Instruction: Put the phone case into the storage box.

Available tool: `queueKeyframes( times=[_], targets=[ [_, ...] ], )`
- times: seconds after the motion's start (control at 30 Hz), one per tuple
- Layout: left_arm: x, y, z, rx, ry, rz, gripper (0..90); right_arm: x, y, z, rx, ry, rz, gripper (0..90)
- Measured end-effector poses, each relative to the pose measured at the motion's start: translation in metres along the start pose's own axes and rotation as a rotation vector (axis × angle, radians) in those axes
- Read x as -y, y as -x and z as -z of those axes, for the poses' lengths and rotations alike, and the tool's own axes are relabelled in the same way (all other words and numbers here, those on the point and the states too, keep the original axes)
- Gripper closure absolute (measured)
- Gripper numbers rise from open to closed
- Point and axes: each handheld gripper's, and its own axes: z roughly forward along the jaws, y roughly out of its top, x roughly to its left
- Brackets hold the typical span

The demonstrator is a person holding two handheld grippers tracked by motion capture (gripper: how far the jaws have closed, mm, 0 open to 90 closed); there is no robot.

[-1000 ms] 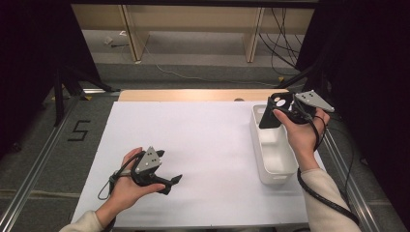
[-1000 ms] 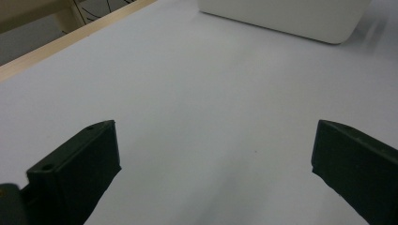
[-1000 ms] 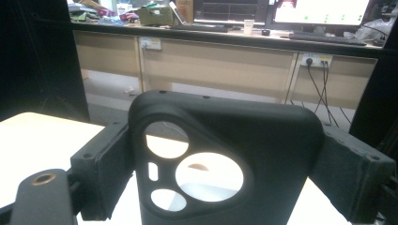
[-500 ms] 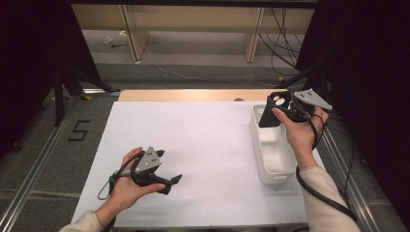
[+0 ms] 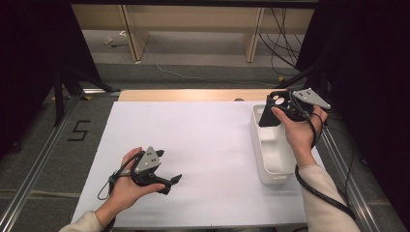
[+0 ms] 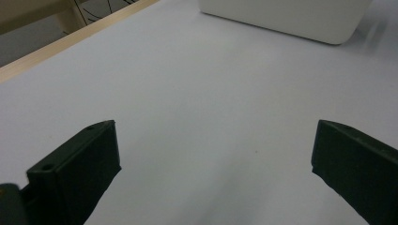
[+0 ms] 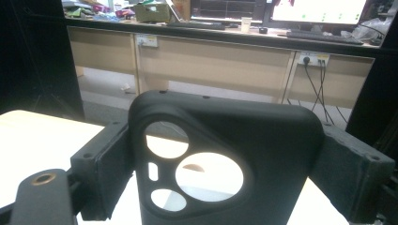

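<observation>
1. Since a second ago nothing has changed: my right gripper (image 5: 276, 107) is at the same place above the far end of the white bin (image 5: 272, 166), and my left gripper (image 5: 170, 182) is at the same place on the table

2. My right jaws are clamped on the black phone case (image 7: 225, 164), one jaw on each side edge; the case stands upright, above the bin and not in it

3. My left jaws are wide apart with nothing between them, low over the white table cover (image 6: 211, 89)

4. I judge the case is carried and not yet put down, so the work is paused

5. Behind the table I see wooden cabinets (image 7: 187, 61), cables on the floor and monitors
</observation>
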Motion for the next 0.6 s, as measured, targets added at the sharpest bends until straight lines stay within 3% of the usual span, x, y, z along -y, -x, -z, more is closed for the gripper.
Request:
queueKeyframes(
  times=[0.6],
  targets=[
    [0.0003,-0.0002,0.0000,0.000,0.000,0.001,0.9,0.0012,-0.0016,-0.0084,-0.002,-0.005,0.007,15.1]
  ],
)
